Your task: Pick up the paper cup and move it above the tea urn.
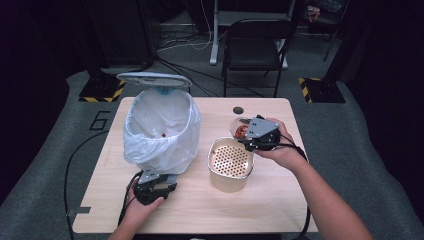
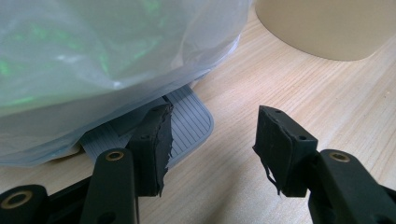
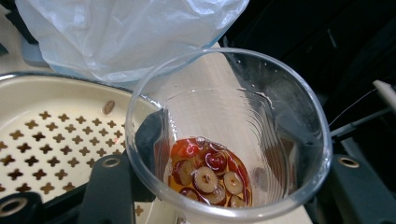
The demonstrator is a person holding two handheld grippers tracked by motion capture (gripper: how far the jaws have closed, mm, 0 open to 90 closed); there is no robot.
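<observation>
A clear plastic cup holds sliced red fruit in amber liquid. My right gripper is shut on the cup and holds it tilted just past the far rim of a beige container that has a perforated insert. My left gripper lies low on the table at the foot of a bin lined with a white bag. Its jaws stand apart with nothing between them, the left one over the bin's grey ribbed pedal.
The bin's lid stands raised at the back. A small red piece lies inside the bag. The wooden table has a round hole near its far edge. A black chair stands beyond it.
</observation>
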